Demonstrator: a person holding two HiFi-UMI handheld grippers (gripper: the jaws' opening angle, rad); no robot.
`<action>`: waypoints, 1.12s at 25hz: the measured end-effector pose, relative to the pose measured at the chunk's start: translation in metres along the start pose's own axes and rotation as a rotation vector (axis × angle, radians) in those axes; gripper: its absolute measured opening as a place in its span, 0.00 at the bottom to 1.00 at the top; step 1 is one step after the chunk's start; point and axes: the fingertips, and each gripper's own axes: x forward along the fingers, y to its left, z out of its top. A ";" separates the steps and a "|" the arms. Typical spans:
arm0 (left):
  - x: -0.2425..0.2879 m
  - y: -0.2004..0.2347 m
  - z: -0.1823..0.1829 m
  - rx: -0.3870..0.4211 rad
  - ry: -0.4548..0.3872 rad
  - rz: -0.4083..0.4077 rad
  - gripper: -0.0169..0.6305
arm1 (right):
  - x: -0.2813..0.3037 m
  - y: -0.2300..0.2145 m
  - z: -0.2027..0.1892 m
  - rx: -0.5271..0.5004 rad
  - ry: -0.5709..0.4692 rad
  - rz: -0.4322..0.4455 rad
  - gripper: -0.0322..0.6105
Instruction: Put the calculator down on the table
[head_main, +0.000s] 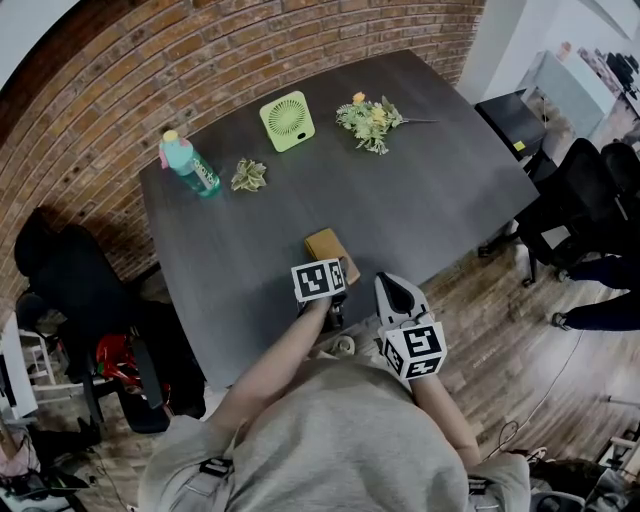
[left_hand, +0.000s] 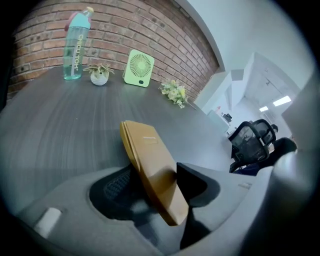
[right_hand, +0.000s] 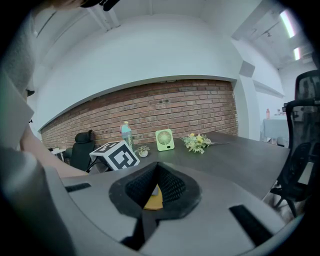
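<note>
The calculator (head_main: 325, 244) is a flat tan slab near the front edge of the dark table (head_main: 420, 200). In the left gripper view the calculator (left_hand: 150, 165) stands tilted, its far end down on the table and its near end between my left gripper's (left_hand: 155, 184) jaws. It leans on the right-hand jaw, with a gap to the other pad (left_hand: 116, 187), so the left gripper (head_main: 340, 268) is open around it. My right gripper (head_main: 392, 290) sits just right of it, over the table edge, jaws together and empty. A sliver of the calculator (right_hand: 154, 200) shows below the right gripper's (right_hand: 157, 172) tips.
Along the far side of the table stand a teal bottle (head_main: 186, 163), a small potted plant (head_main: 248, 175), a green fan (head_main: 287, 120) and a flower bunch (head_main: 372, 118). Office chairs (head_main: 600, 200) stand at the right, another chair (head_main: 60, 270) at the left.
</note>
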 end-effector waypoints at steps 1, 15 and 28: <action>-0.001 0.002 0.000 0.008 0.000 0.019 0.42 | 0.000 0.001 0.000 -0.001 0.000 0.000 0.05; -0.016 0.014 -0.002 0.080 -0.049 0.066 0.48 | -0.011 0.009 -0.002 0.004 -0.005 -0.014 0.05; -0.096 0.015 0.007 0.055 -0.248 -0.044 0.09 | -0.031 0.031 -0.001 0.007 -0.018 -0.029 0.05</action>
